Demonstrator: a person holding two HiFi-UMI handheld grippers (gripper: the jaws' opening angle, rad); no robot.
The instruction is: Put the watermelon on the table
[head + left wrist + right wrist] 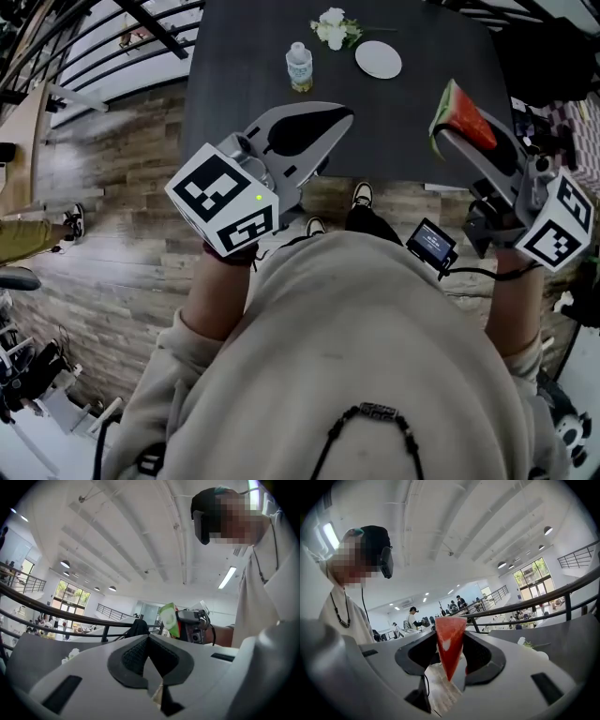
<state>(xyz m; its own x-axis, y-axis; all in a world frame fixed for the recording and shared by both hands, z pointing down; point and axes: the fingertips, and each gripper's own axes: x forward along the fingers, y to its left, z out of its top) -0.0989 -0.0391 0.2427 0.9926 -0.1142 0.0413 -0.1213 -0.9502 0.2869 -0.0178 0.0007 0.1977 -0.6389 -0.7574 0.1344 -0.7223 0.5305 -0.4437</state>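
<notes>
Our left gripper (149,641), jaws pressed together with nothing between them.
Beyond their tips we see the watermelon slice (168,618), green rind towards us, gripped by the right gripper (179,620), under a white ceiling (140,527).

The person wears a beige sweatshirt (356,319) with a black cord (375,412) at the neck. The left gripper (330,117) and right gripper (450,141) are pale grey shells with black pads, each carrying a white cube (223,199) of black square markers. A black cable (466,272) leaves a small screen unit (431,244) by the right one.
</notes>
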